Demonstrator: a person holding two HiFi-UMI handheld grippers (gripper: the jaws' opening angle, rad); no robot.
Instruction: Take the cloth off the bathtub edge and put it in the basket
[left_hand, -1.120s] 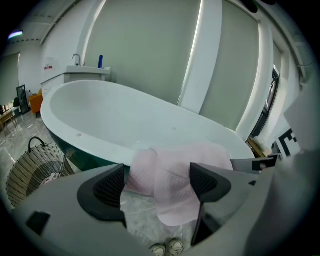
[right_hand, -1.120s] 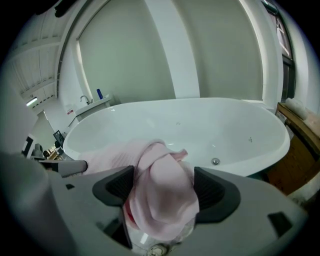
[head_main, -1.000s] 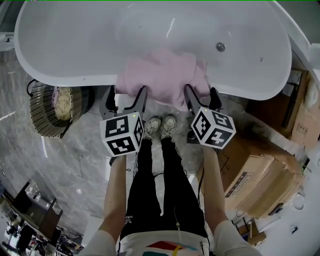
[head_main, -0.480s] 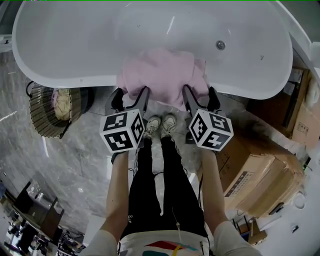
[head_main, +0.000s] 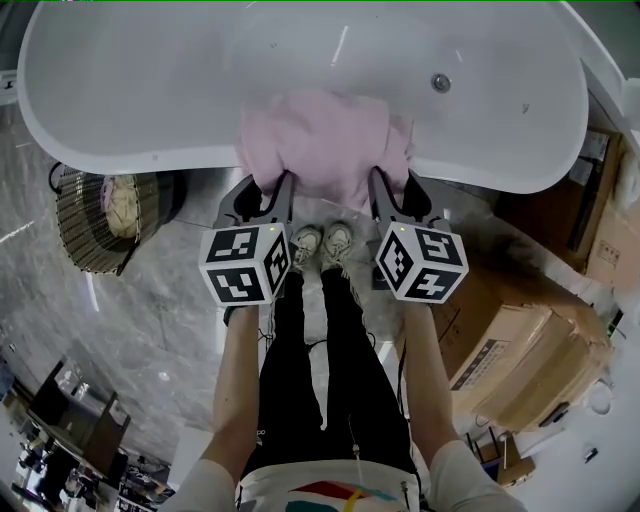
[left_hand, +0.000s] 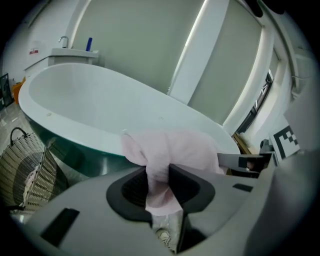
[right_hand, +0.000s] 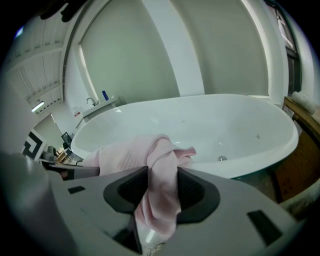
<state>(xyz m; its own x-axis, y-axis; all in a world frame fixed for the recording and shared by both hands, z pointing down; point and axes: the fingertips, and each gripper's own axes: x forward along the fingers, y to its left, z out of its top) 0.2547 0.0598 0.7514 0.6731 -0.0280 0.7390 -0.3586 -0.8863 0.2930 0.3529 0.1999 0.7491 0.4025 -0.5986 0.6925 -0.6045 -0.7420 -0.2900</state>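
A pink cloth (head_main: 322, 140) hangs over the near rim of the white bathtub (head_main: 150, 155). My left gripper (head_main: 264, 196) holds the cloth's lower left part and my right gripper (head_main: 393, 194) its lower right part. Both pairs of jaws have just been closing. In the left gripper view the pads of the left gripper (left_hand: 159, 175) pinch a fold of the cloth (left_hand: 165, 150). In the right gripper view the right gripper (right_hand: 162, 182) squeezes a thicker bunch of the cloth (right_hand: 150, 160). A wicker basket (head_main: 95, 220) stands on the floor left of the tub, with a pale item inside.
The person's shoes (head_main: 322, 245) stand on the marble floor just before the tub. Cardboard boxes (head_main: 520, 360) crowd the right side. The tub's round fitting (head_main: 441, 83) sits on its inner wall. The basket (left_hand: 25, 170) shows low at the left in the left gripper view.
Both grippers have moved in closer to the tub rim, and their jaws have closed from wide open onto the cloth's hanging edge. The cloth is now bunched between them.
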